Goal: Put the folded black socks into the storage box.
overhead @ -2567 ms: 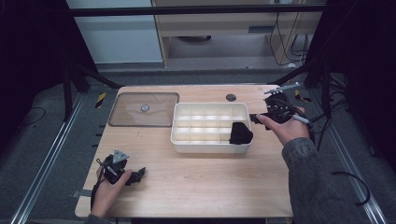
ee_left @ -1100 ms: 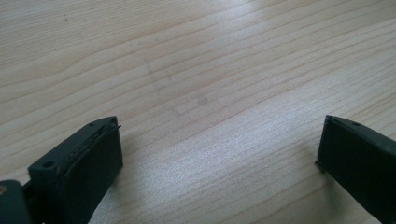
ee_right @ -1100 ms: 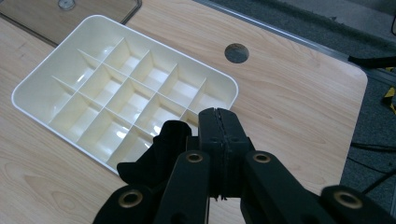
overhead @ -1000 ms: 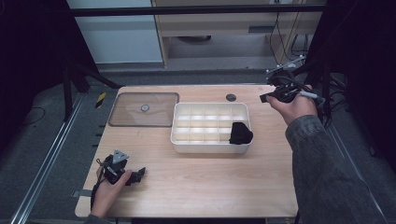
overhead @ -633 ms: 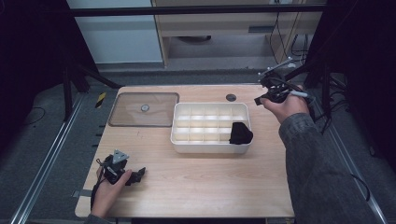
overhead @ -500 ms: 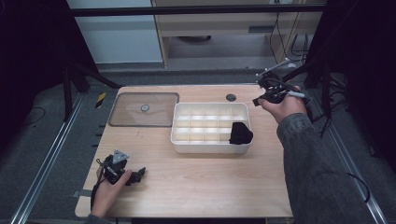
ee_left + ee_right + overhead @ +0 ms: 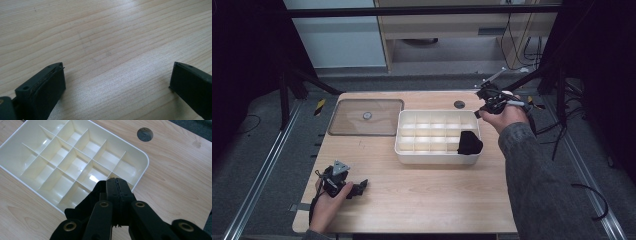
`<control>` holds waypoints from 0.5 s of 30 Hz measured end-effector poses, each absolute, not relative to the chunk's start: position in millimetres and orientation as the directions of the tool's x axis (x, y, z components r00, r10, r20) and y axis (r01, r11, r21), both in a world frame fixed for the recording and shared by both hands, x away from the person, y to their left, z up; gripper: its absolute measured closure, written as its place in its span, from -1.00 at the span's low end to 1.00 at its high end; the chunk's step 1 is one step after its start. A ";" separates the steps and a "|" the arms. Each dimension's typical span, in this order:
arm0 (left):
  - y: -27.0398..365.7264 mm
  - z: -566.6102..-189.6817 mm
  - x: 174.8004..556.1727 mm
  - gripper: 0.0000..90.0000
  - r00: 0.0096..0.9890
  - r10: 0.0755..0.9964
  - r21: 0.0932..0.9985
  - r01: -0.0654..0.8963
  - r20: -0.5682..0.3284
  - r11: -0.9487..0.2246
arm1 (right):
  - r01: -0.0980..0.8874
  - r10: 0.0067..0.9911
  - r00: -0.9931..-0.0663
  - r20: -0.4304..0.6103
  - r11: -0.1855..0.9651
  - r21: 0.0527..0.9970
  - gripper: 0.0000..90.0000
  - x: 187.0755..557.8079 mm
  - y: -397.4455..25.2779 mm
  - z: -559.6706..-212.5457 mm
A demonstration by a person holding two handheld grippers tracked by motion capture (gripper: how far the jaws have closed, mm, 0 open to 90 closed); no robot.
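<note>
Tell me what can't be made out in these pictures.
- Black item: high view, too small and dark to tell what it is; right gripper view, the shut jaws cover most of it.
- Tray near corner: right gripper view, hidden behind the right gripper.
- Left gripper: left gripper view, both open jaws cut off by the bottom edge.
- Lid: high view, its centre knob is too small to read.

— What's moved since the earlier pictures?
— The right gripper [image 7: 483, 99]. It was low beside the black cloth [image 7: 469, 142] at the white plastic divided tray's [image 7: 437, 157] near right corner.
— And now?
— Raised and carried back, above the tray's far right corner, jaws pressed together, empty.
</note>
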State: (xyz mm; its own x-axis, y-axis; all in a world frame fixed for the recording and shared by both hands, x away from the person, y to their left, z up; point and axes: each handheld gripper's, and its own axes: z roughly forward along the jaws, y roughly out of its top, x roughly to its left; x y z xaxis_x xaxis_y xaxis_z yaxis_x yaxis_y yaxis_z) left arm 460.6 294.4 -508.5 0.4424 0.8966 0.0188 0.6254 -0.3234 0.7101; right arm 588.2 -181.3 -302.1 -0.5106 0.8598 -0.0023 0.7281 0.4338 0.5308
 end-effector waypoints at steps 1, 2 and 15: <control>294.4 -508.5 460.6 -1.00 0.442 0.897 0.710 0.625 0.019 -0.323 | 0.728 0.860 -0.511 -0.002 0.434 0.531 1.00 588.2 -181.3 -302.1; 294.5 -508.5 460.7 -1.00 0.443 0.896 0.710 0.625 0.020 -0.325 | 0.725 0.855 -0.519 -0.004 0.443 0.527 1.00 588.7 -179.2 -303.9; 294.5 -508.5 460.6 -1.00 0.443 0.896 0.710 0.625 0.019 -0.324 | 0.747 0.849 -0.528 0.027 0.449 0.490 1.00 591.7 -175.4 -321.4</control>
